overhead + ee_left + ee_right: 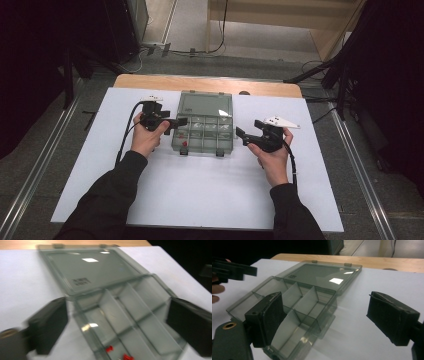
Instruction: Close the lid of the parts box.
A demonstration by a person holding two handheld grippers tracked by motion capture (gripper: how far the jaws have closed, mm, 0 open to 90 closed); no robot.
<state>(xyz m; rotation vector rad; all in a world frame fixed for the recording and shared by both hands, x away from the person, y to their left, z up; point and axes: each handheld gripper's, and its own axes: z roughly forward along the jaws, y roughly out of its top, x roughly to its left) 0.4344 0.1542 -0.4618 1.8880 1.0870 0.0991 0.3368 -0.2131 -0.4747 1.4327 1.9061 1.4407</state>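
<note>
Lying open at the centre of the high view, a clear box [205, 127] is seen on a white sheet [200, 190], its lid [205, 105] folded flat toward the top of the frame and its divided tray toward the person. The left claw [181, 121] is placed at the box's left edge, its tips over or against the tray wall there (contact cannot be told from above). The right claw [240, 135] is seen just off the box's right edge, pointing at it.

In the left gripper view the jaws are spread wide, one at the lower left of the frame and one at the right, with the box [125, 322] between them; nothing is gripped. Two small red pieces [109, 348] are seen in a compartment near the bottom centre of that frame. The picture is blurred, so finer detail is not to be had.

In the right gripper view the jaws are likewise wide apart. The left-hand jaw stands in front of the tray's near corner, the other over bare sheet at the right of the frame; nothing is held. The box [294, 305] fills the middle and left, and the left claw [249, 270] is seen at the upper left.

The sheet covers most of a wooden table [210, 84], whose bare strip is seen along the far edge. Grey floor [50, 165], cables [200, 50] and dark curtains [395, 75] surround it.
</note>
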